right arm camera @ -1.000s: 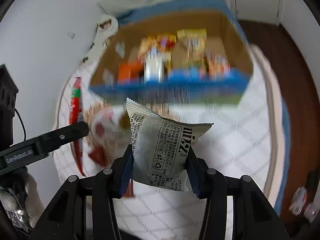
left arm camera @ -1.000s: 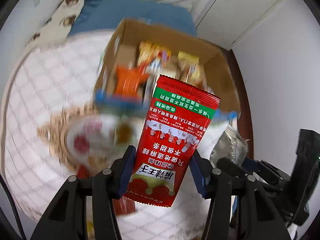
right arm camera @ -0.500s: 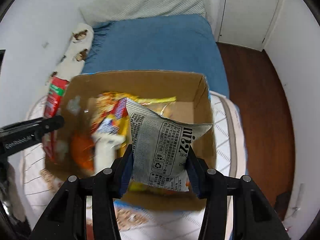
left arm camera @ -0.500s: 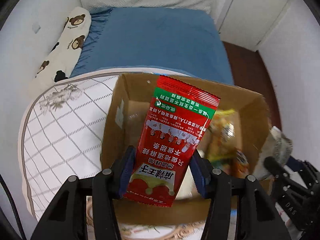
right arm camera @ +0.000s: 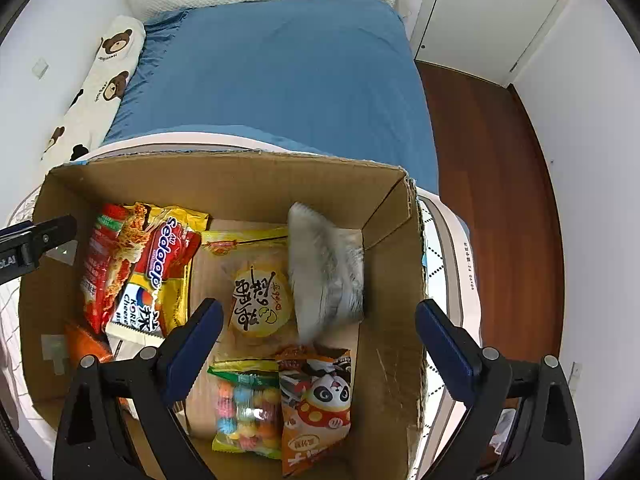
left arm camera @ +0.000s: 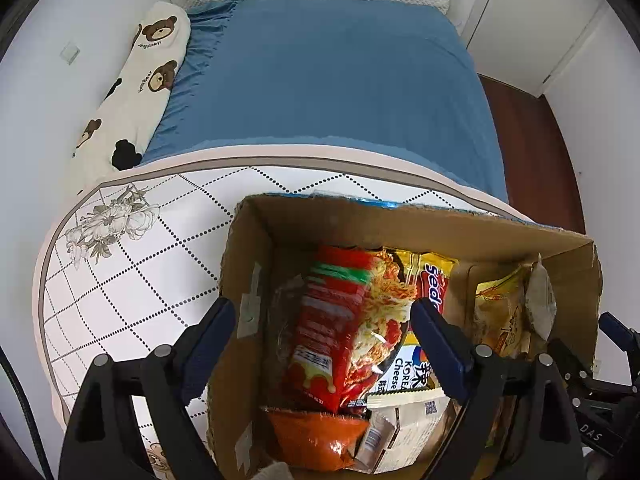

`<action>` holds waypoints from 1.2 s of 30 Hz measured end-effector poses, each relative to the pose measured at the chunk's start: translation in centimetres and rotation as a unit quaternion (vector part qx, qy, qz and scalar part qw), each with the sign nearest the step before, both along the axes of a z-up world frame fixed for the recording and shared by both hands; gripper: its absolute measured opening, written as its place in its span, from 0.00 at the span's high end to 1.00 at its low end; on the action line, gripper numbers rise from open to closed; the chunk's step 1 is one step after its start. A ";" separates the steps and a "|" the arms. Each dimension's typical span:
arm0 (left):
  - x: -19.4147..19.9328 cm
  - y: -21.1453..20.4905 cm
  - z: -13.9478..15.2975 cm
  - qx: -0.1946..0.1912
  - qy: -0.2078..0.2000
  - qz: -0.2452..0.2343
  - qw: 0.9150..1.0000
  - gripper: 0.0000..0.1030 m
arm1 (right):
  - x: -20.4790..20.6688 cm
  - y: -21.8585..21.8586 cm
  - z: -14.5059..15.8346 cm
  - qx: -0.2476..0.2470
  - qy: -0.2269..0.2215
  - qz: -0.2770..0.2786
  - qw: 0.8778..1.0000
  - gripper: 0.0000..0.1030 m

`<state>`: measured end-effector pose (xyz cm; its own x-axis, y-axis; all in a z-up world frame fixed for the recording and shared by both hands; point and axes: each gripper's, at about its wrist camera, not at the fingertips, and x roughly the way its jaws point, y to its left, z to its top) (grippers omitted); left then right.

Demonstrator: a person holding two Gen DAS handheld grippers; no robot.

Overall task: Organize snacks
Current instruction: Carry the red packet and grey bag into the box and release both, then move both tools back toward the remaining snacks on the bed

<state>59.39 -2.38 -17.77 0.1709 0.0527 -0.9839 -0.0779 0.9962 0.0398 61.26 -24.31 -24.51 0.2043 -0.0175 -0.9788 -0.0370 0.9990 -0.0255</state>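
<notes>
Left wrist view: my left tool hangs over the cardboard box, jaws just spread wide, and the red packet lies loose below them on the other snacks. On the right, my right tool has likewise just opened wide; the grey packet sits blurred against the box's far right corner. Past the box lie the counter, then the blue bed.

Snack packets crowd the cardboard box; only bare floor beside the grey pouch, along the right wall, offers room.
</notes>
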 end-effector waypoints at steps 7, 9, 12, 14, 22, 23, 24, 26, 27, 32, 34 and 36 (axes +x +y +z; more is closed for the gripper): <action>-2.2 -0.7 -0.1 -0.020 0.004 -0.004 1.000 0.13 | -1.3 0.1 -0.6 0.041 0.012 -0.014 0.999 0.04; -3.2 -1.0 0.2 -0.026 0.002 -0.006 1.000 0.13 | -2.0 0.2 -0.7 0.050 0.012 -0.016 0.999 0.04; -4.9 -1.1 0.7 -0.030 -0.009 -0.007 0.999 0.13 | -3.3 0.3 -0.6 0.055 0.010 -0.019 0.998 0.04; -6.0 -1.1 1.3 -0.034 -0.017 -0.007 0.999 0.13 | -4.4 0.4 -0.4 0.057 0.006 -0.020 0.998 0.04; -10.5 -1.4 5.5 -0.024 -0.078 -0.013 0.997 0.13 | -9.0 0.6 3.0 0.051 -0.038 -0.014 0.998 0.04; -11.3 -1.6 6.2 -0.023 -0.088 -0.015 0.996 0.13 | -9.7 0.6 3.7 0.053 -0.046 -0.013 0.997 0.04; -12.0 -1.7 6.8 -0.023 -0.095 -0.017 0.995 0.13 | -10.3 0.7 4.4 0.054 -0.054 -0.012 0.997 0.04; -13.2 -1.9 8.0 -0.022 -0.109 -0.021 0.994 0.13 | -11.6 0.7 5.8 0.060 -0.069 -0.013 0.996 0.04; -14.0 -2.0 8.6 -0.022 -0.117 -0.022 0.993 0.13 | -12.1 0.7 6.3 0.062 -0.076 -0.014 0.995 0.05; -17.5 -2.2 11.5 -0.023 -0.152 -0.024 0.988 0.13 | -15.4 0.6 9.4 0.070 -0.112 -0.017 0.991 0.05; -19.0 -2.2 12.3 -0.025 -0.159 -0.027 0.987 0.13 | -16.7 0.6 10.3 0.077 -0.120 -0.018 0.990 0.05; -20.3 -2.1 12.8 -0.027 -0.161 -0.027 0.986 0.13 | -18.2 0.8 11.0 0.088 -0.122 -0.017 0.988 0.05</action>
